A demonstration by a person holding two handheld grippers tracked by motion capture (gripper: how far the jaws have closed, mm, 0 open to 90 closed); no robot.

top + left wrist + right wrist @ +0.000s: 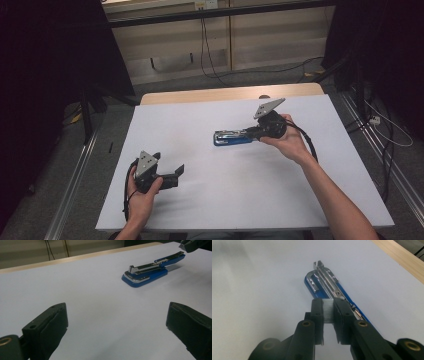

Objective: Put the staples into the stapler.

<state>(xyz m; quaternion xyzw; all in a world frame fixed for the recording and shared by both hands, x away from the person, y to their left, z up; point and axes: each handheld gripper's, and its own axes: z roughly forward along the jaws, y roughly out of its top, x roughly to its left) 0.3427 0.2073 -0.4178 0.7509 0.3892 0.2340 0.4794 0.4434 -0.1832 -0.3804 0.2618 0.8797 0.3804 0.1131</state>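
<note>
A blue stapler [233, 137] lies on the white bench [210, 210], a little right of the middle and toward the far side, its metal head pointing left in the high view. The right claw [328, 312] is clenched on a strip of staples [328, 311], a silvery block pinched between its jaws right over the stapler's rear half; the strip seems to sit just above the open magazine, though whether it touches is hard to tell. The left claw [172, 167] is released, jaws wide apart, held near the bench's front left, well apart from the stapler.
</note>
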